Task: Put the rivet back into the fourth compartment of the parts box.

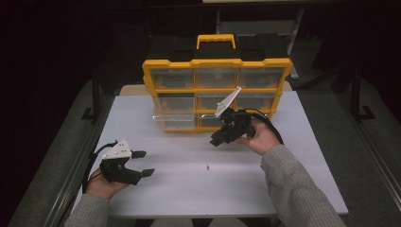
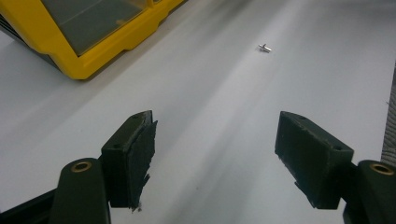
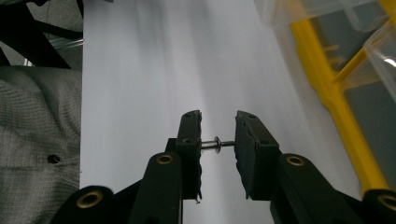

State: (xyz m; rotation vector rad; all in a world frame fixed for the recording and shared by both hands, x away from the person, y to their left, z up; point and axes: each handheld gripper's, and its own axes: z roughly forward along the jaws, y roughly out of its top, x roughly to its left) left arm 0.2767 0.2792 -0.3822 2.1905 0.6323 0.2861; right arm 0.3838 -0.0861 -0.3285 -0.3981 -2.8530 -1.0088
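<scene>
One small rivet (image 3: 216, 144) pinched in right hand-held gripper (image 3: 218, 142), left hand-held gripper (image 2: 215, 154) spread, labels perhaps unreadable.

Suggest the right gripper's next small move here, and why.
Probably carry the small metal pin on to the open drawer of the yellow organizer. The right gripper already clamps the pin end to end above the table, and that bottom-left drawer stands pulled out close by.
</scene>
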